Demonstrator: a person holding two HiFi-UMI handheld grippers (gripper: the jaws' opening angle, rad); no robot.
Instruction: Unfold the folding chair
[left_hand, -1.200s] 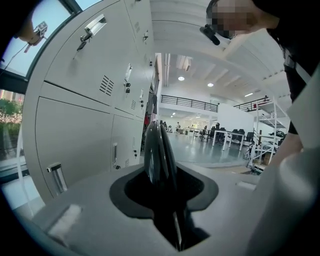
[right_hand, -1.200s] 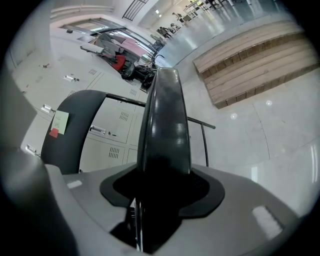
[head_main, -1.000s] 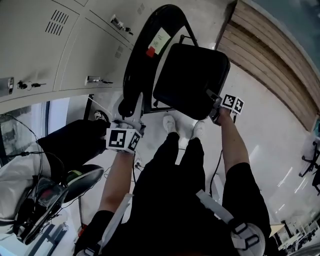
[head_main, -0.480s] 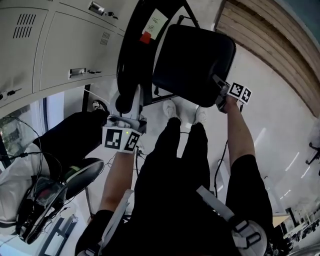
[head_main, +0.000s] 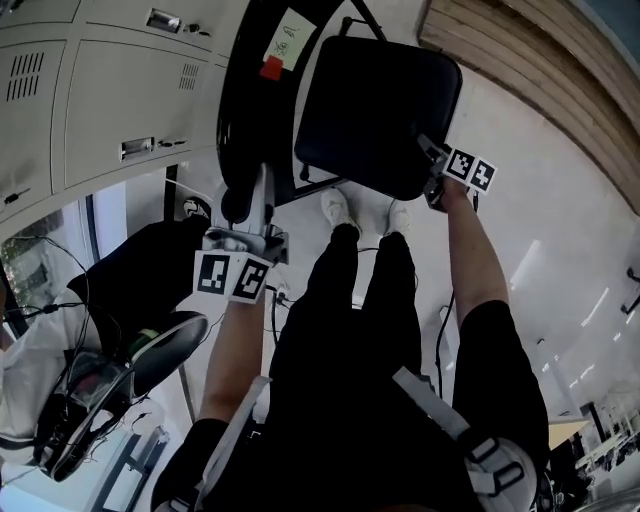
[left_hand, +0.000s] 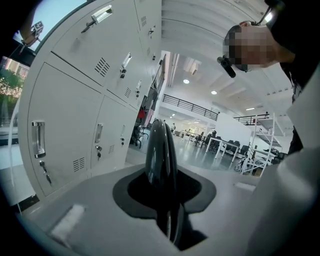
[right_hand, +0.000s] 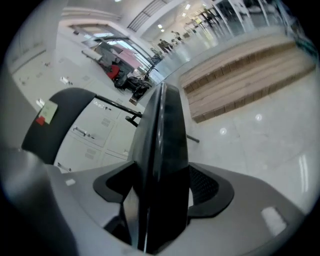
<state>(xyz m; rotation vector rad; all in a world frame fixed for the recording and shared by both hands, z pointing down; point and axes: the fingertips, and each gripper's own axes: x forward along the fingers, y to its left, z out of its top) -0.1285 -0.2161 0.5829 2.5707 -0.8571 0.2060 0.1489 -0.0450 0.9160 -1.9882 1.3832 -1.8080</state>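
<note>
Person: stood right over the chair (head_main: 330, 100), black trousers (head_main: 350, 330) nearest the camera, both arms stretched out to the chair.
Left claw (head_main: 252, 210): at the chair's left side, clamped on the lower end of the backrest (head_main: 240, 130). Its jaws had just been closing and stood narrow, with the backrest's thin, glossy black edge pinched between them.
Right claw (head_main: 432, 172): at the chair's right side, gripping the near right corner of the seat (head_main: 385, 110). Its jaws had just been spreading and stood wide, with the thick seat edge filling the gap and touching both sides.
Chair: black, straight ahead of the person, held between the two claws. The seat stood at an angle away from the curved backrest.
Stickers: a white sticker (head_main: 285, 40) and a red tag (head_main: 271, 68) sat on the upper part of the chair's backrest.
Shoes (head_main: 338, 210): a white pair, on the floor just below the near edge of the chair's seat.
Floor (head_main: 540, 230): pale and glossy, under the chair and to its right.
Lockers (head_main: 110, 110): grey, just left of the chair's backrest.
Boards (head_main: 540, 70): wooden, beyond the chair on its right.
</note>
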